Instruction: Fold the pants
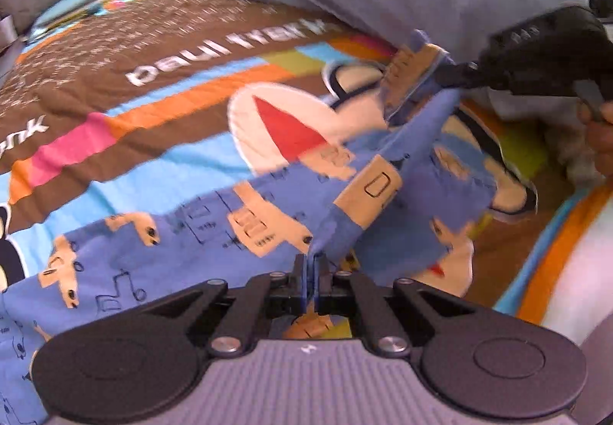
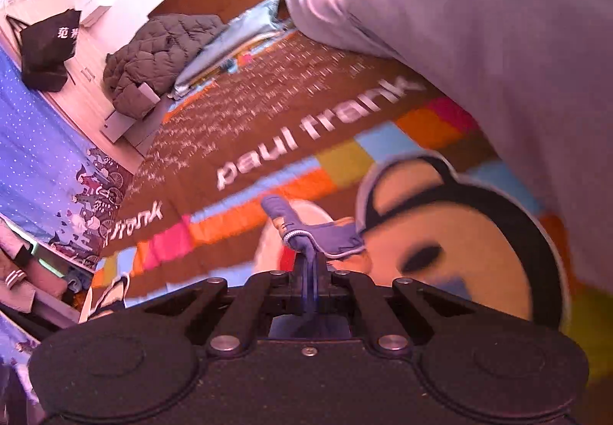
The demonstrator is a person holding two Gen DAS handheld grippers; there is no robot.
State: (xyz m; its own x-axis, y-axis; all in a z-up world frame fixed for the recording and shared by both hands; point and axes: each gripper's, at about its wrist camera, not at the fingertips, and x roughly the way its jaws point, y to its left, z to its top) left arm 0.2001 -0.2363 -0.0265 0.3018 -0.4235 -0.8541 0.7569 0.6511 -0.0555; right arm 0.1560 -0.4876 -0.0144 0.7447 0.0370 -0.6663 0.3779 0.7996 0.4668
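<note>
Left gripper (image 1: 311, 264) clamped tight on the blue patterned pants (image 1: 214, 229), right gripper (image 2: 311, 264) pinched tight on their waistband, cloth lifted over the colourful bedspread (image 1: 161, 42).

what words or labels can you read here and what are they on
"paul frank": white letters on the brown band of the bedspread, upside down in the left wrist view.
"frank": again lower on the same band.
Small white script around it: too blurred to read.
White characters on the black bag: too small to read.
</note>
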